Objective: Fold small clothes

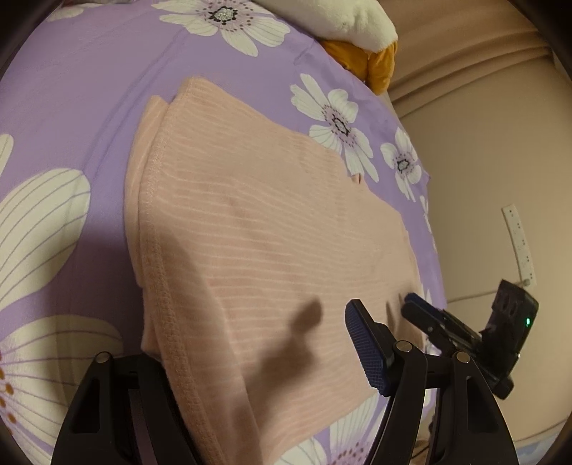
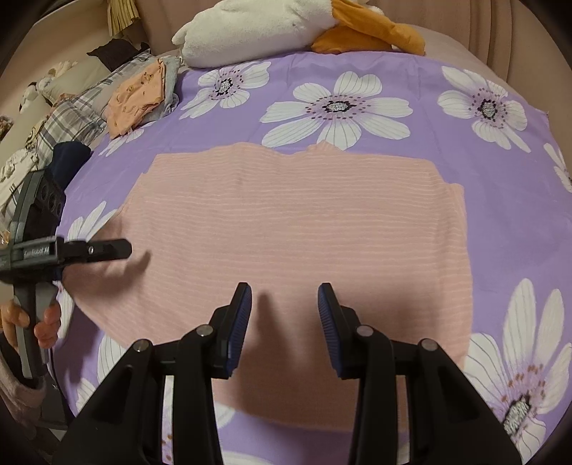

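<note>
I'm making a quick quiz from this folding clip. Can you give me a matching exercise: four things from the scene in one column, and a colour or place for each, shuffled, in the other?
Things:
1. garment
2. bedsheet
3. plush toy
4. pile of clothes

Descriptions:
A. white and orange, at the far edge of the bed
B. purple with white flowers
C. far left corner of the bed
D. peach with thin pale stripes, lying flat in the middle

Pairs: 1-D, 2-B, 3-A, 4-C

bare sheet right, clothes pile left
</note>
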The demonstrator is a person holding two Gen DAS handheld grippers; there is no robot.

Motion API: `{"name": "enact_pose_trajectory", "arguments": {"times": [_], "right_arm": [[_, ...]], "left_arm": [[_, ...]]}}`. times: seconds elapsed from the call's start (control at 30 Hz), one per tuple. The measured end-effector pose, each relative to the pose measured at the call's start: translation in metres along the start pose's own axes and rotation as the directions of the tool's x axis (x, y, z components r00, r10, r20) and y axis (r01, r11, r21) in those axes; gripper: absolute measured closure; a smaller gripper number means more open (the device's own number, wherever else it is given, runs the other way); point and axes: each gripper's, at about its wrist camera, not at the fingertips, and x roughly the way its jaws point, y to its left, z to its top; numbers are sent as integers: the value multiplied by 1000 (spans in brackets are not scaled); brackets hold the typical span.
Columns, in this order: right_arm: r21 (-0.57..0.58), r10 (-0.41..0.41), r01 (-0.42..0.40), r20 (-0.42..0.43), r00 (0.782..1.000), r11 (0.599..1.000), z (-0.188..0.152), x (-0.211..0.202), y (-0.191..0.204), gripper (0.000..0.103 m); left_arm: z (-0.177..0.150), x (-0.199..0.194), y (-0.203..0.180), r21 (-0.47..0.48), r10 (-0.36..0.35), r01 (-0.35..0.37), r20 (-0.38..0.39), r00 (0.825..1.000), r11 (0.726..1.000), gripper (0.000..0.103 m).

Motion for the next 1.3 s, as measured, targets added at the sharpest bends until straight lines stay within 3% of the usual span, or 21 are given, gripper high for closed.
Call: {"name": "enact_pose_trajectory", "arguments": {"times": [0.1,0.17,0.23,0.33,0.37,0.47,0.73,0.9,1.3], "right_arm": [[30,38,-38,5,999,999,14,13,-1,64],[62,71,-71,15,997,996,26,22,-1,62],[80,96,-98,28,995,992,40,33,2,62],[78,81,-83,36,996,993,58,51,7,68],[84,70,-72,32,997,994,64,58,7,76],[112,58,-58,1,998,992,76,80,6,86],[67,33,-30,-44,998,997,88,92,10,89],[32,52,-50,-45,998,998,66,69,19,87],[-64,-5,3,-30,1000,998,9,33,39,86]], "left_arm": [[0,-2,0,2,45,-45,9,999,999,55],[0,-4,2,4,68,-68,10,998,998,78],[-1,-8,3,12,72,-72,18,997,997,86],[-2,-14,-1,15,70,-71,32,997,997,89],[-2,-17,-5,25,69,-70,42,997,997,89],[-3,-23,-16,53,56,-60,75,996,997,89],[-1,-27,-29,86,84,-90,79,993,992,89],[-2,-29,-34,102,96,-105,82,992,989,89],[-4,-30,-40,96,115,-123,90,989,988,89]]}}
